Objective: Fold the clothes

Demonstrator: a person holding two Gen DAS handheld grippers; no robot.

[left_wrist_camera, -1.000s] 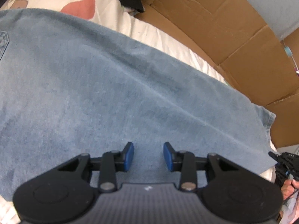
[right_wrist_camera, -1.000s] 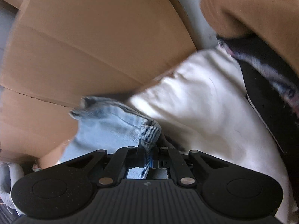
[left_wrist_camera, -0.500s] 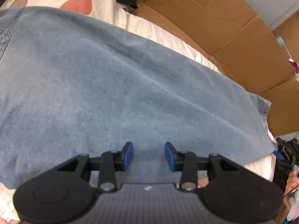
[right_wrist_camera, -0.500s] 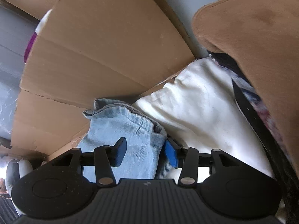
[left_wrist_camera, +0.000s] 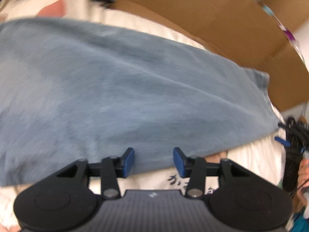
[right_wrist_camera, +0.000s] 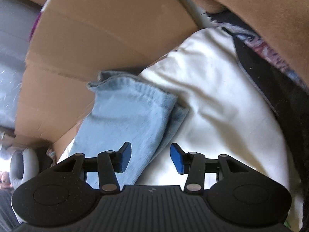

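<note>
A faded blue garment (left_wrist_camera: pixel 119 89) lies spread flat across a white bedsheet (left_wrist_camera: pixel 256 154) and fills most of the left wrist view. My left gripper (left_wrist_camera: pixel 153 161) hovers over its near edge with jaws opening and nothing pressed between the pads. In the right wrist view the garment's hemmed end (right_wrist_camera: pixel 127 114) lies folded over on the white sheet (right_wrist_camera: pixel 222 104). My right gripper (right_wrist_camera: pixel 150 159) stands open above it, the cloth lying loose below the gap, pads apart from it.
Flattened cardboard (left_wrist_camera: pixel 222 29) lines the far side of the bed, also shown as cardboard (right_wrist_camera: pixel 100 38) in the right wrist view. A brown pillow or cushion (right_wrist_camera: pixel 260 5) and a dark patterned cloth (right_wrist_camera: pixel 274 65) lie at the right. A hand with the other black gripper (left_wrist_camera: pixel 295 154) shows at the right edge.
My right gripper let go of the blue hem and drew back and up. My left gripper pulled back toward the garment's near edge, its jaws widening.
</note>
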